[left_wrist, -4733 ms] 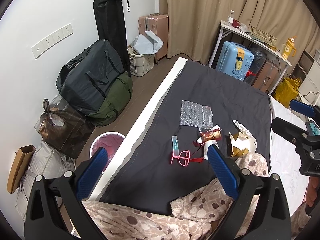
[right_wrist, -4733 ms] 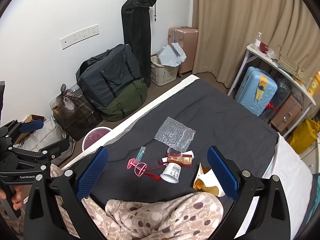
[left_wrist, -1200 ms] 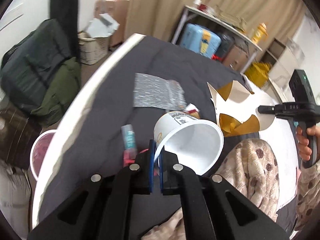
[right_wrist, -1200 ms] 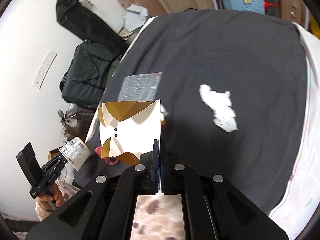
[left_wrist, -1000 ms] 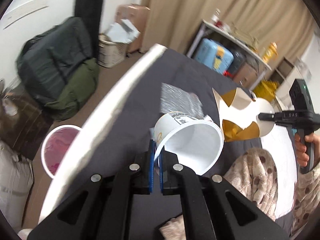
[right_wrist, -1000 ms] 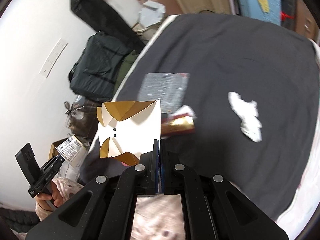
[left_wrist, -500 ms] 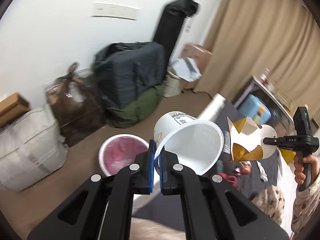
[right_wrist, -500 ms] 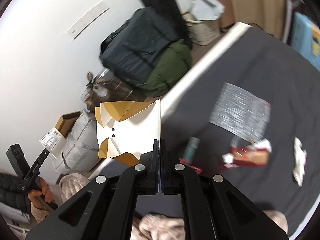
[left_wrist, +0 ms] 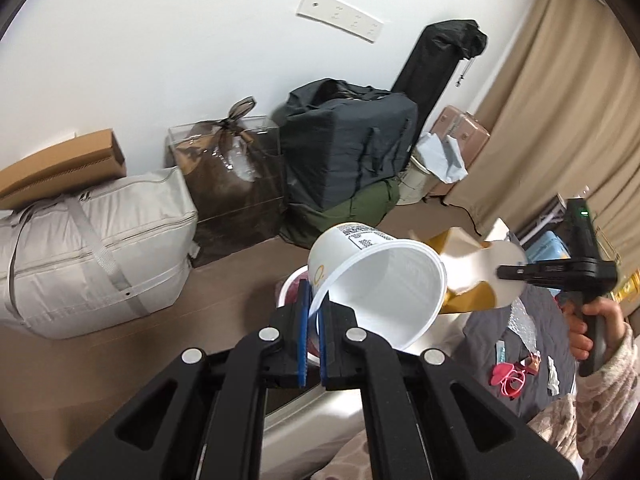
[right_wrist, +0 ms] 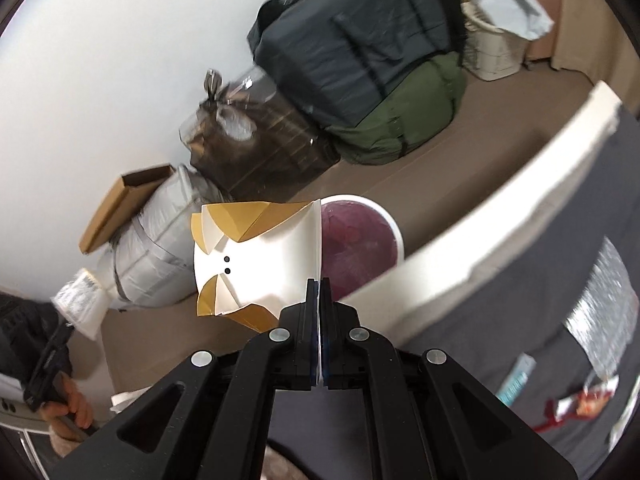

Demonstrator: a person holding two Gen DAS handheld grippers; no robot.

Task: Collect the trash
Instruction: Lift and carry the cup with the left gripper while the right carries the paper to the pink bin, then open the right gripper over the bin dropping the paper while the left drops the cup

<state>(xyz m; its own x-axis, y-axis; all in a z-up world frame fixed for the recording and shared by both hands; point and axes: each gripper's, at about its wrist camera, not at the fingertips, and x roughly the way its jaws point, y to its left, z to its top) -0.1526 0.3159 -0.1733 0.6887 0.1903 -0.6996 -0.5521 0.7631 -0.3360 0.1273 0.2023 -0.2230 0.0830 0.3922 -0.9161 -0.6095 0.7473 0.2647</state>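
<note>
Left tongs (left_wrist: 314, 320): clamped on the rim of a white plastic cup (left_wrist: 380, 280), blue pads pinching the thin wall; the cup lies tilted with its mouth toward the camera and a printed label on its upper side.
Left hand pose: pointing downward at a slant toward the floor beside the bed; in the right wrist view the hand (right_wrist: 72, 404) grips the black handle at the lower left edge, cup blurred above it.
Right tongs (right_wrist: 319, 292): pressed together on the edge of a flattened white and gold paper carton (right_wrist: 256, 260), which stands out to the left of the jaws.
Right hand pose: pointing steeply down; in the left wrist view the right hand (left_wrist: 596, 332), in a spotted sleeve, holds its tool level with the carton close behind the cup.
Trash bin (right_wrist: 394, 236): round, white rim, dark red liner, on the floor against the bed's edge; the carton hangs over its left side, and the cup hides most of it in the left wrist view.
Bed (right_wrist: 500, 248): white mattress edge under a dark grey cover; on it a silvery bubble bag (right_wrist: 604, 308), a teal tube (right_wrist: 516, 380), a red wrapper (right_wrist: 588, 400).
Floor: brown, bare near the bin.
Wall side: grey zipped bag (left_wrist: 88, 248) with a flat cardboard box (left_wrist: 60, 164) on top, a brown tied bag, a dark duffel on a green one, a tall black case, a white basket, a pink suitcase, beige curtain.
</note>
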